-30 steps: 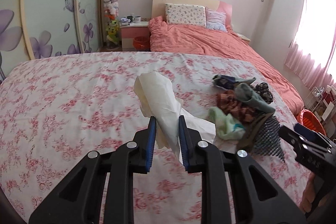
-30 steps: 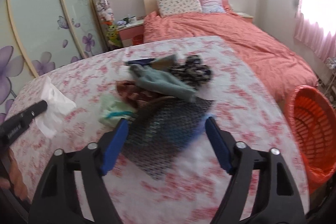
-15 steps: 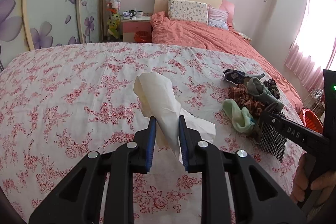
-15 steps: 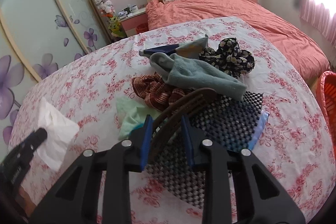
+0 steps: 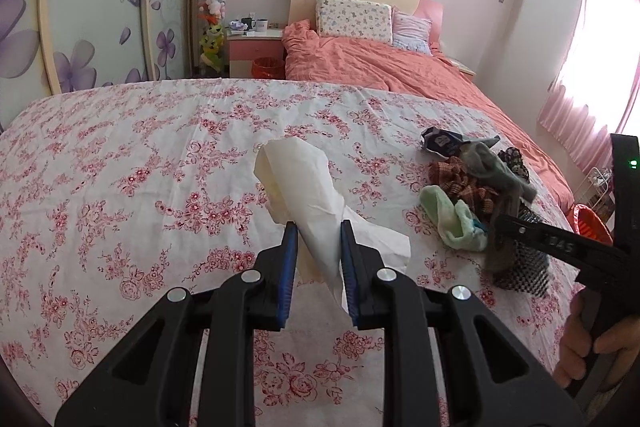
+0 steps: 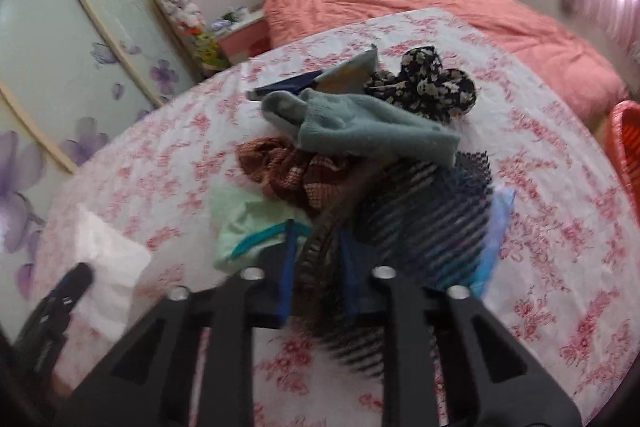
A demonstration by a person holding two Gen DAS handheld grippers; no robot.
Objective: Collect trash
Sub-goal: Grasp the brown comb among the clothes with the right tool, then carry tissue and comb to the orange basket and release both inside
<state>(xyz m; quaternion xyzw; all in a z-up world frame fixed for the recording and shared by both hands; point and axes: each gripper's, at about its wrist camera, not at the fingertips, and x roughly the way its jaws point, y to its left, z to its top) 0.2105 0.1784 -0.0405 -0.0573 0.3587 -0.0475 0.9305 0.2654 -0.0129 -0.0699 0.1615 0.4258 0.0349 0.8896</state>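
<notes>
The left tool (image 5: 316, 247) is nearly closed on a crumpled white tissue (image 5: 304, 187) — held up above the floral-sheeted bed (image 5: 120, 155). To its right, the right tool (image 6: 316, 247) is clamped on a brown strap (image 6: 320, 247) at the near edge of a pile of socks and cloths (image 6: 360, 139), with a dark mesh mat (image 6: 432, 219) just beside it. An orange basket (image 6: 624, 147) sits at the far right, off the bed.

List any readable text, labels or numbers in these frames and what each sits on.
"DAS", seen upside down: on the black arm of the right gripper, left wrist view.
Dark blue wrapper: has print, too small to read.
Mugs on the nightstand: markings too small to read.
Right wrist view: blurred, no text readable.
</notes>
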